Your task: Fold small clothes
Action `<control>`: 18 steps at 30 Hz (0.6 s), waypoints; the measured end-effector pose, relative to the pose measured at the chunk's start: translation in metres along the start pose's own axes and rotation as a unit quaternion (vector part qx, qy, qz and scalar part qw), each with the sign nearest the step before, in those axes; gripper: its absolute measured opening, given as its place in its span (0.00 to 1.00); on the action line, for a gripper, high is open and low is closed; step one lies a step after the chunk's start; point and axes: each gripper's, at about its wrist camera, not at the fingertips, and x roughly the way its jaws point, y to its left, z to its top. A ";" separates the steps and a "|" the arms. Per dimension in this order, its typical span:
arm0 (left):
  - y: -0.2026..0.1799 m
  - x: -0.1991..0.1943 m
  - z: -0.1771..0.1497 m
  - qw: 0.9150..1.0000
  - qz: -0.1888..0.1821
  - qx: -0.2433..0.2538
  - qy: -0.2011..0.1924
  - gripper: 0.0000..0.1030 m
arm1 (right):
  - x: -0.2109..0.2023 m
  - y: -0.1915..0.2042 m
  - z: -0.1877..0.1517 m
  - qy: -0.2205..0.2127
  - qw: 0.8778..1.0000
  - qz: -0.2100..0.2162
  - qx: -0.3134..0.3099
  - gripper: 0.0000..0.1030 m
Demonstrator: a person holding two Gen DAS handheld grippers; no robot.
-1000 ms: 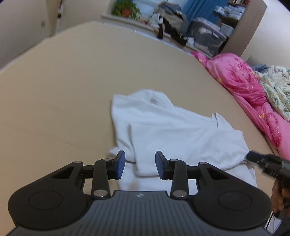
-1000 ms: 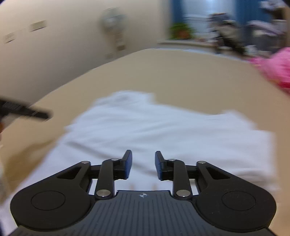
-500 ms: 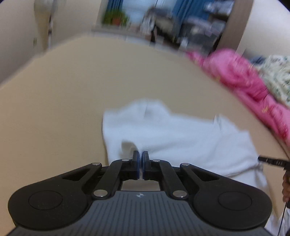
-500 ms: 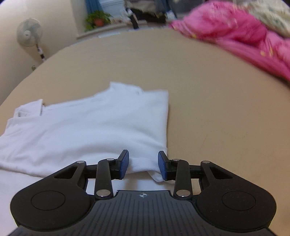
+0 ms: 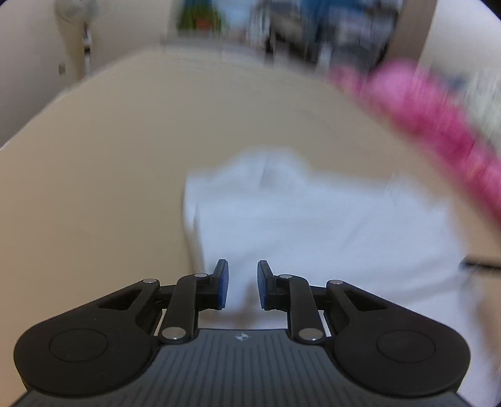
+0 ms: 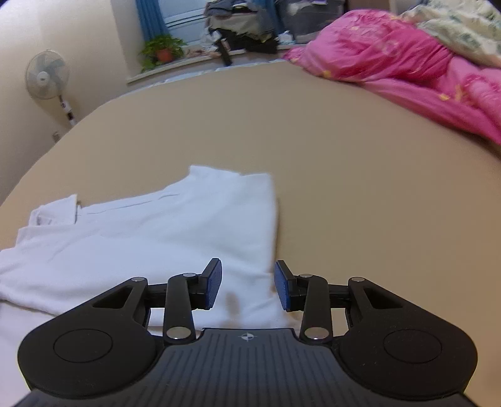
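A white garment point(image 5: 297, 225) lies partly folded on the tan bed surface point(image 5: 125, 156); the left wrist view is blurred. My left gripper point(image 5: 242, 285) hovers low over the garment's near left part. Its jaws are opening, and white cloth shows in the gap without the pads pressing on it. In the right wrist view the garment point(image 6: 156, 234) spreads to the left, with its folded right edge running toward me. My right gripper point(image 6: 248, 286) stands open over the near right corner, one pad above the cloth and the other above the bare bed surface point(image 6: 360, 188).
A pink quilt point(image 6: 391, 59) is heaped along the far right of the bed, with a pale patterned blanket point(image 6: 463, 28) behind it. A standing fan point(image 6: 47, 75), a potted plant point(image 6: 162, 50) and piled clutter point(image 6: 244, 28) line the far wall.
My left jaws, shut half a second ago, have parted again, and that gripper has moved closer over the cloth. My right gripper swung to the garment's right corner, then stayed put.
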 end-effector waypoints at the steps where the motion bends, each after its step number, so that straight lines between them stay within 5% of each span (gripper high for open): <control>1: -0.002 0.006 -0.005 1.000 0.012 0.010 0.008 0.15 | 0.013 -0.001 -0.005 0.028 0.999 -0.027 -0.004 0.40; 5: -0.003 -0.015 -0.002 0.999 -0.015 -0.002 -0.049 0.23 | -0.002 -0.013 -0.004 -0.012 0.999 -0.003 0.042 0.40; 7: -0.002 0.004 -0.008 1.000 0.010 0.000 -0.006 0.24 | 0.010 -0.015 -0.011 0.027 0.998 -0.042 0.025 0.48; 9: -0.006 0.001 -0.013 0.999 0.023 0.026 -0.012 0.24 | 0.001 -0.022 -0.011 0.029 0.996 -0.038 0.073 0.48; 13: -0.005 -0.058 -0.014 0.997 -0.019 -0.010 -0.072 0.26 | -0.069 -0.008 -0.004 -0.023 0.996 -0.023 0.087 0.46; 18: -0.024 -0.129 -0.036 0.994 0.009 0.018 -0.105 0.28 | -0.153 0.009 -0.029 -0.084 0.995 -0.004 0.050 0.47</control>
